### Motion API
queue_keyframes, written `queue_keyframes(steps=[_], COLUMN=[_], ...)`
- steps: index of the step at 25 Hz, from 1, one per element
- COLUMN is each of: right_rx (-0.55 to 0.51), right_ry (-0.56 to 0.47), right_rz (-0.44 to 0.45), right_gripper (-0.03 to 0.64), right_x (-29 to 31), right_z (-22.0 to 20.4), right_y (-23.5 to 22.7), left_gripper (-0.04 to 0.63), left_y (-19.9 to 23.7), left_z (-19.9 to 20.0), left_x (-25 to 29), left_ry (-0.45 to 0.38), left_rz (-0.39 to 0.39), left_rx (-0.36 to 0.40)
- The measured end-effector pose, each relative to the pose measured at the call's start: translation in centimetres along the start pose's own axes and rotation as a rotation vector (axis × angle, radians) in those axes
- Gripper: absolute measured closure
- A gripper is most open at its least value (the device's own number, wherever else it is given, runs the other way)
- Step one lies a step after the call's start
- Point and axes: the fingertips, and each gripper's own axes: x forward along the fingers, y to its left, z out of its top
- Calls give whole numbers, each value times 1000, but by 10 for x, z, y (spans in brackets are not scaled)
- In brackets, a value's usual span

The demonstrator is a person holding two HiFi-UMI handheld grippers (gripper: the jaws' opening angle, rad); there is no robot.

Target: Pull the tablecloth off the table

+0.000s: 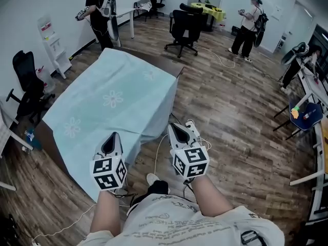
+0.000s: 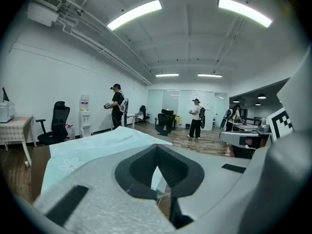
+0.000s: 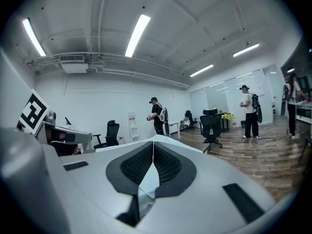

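Plainly mid-pull, to judge by the scene. Grips the cloth (image 1: pixel 113 99) at its near hem, just off the table's (image 1: pixel 50 143) near edge, with the left gripper (image 1: pixel 114 136) clenched tight on the fabric and the right gripper (image 1: pixel 173 128) pinched likewise on a pale fold. Takes two spread holds rather than one, likely to keep the hem straight and drag the sheet evenly instead of bunching it. Keeps both grippers low and close to level, roughly in line with the tabletop, presumably to slide the cloth across rather than lift it. Shows bare wood at the table's far right corner and along its left side. Leaves most of the top covered, with the near part draped over the table's near edge. Calls for a much longer draw away from the table, judging by how much fabric lies on top. Risks a snag on the table's corners, or on the cable (image 1: pixel 155 160) lying on the floor below its near edge.
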Motion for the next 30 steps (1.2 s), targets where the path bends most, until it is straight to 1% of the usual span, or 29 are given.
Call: queue_keyframes(steps=[4,8,15,19,23,26,30], right_rx=[0,-8,-24,-45,-49,-49,-57], right_ry=[12,26,46,55,82,113,131], right_rz=[-27,-29,4,22,17,26,46], right_gripper=[603,603,603,603,603,603,603], right_x=[34,73,142,177,203,220,242], right_z=[9,14,20,20,19,15,13], right_y=[-32,-54,-74,-78,-86,-84,-75], left_gripper=[583,583,583,583,583,583,583], left_y=[2,8,33,53,69,85,106], left_z=[9,16,27,28,29,24,14], left_x=[50,96,153,178,198,202,201], left_ry=[12,23,18,20,24,34,43], left_rz=[-16,-22,14,33,41,60,97], left_rx=[-25,-38,-55,-67,-79,-106,-139])
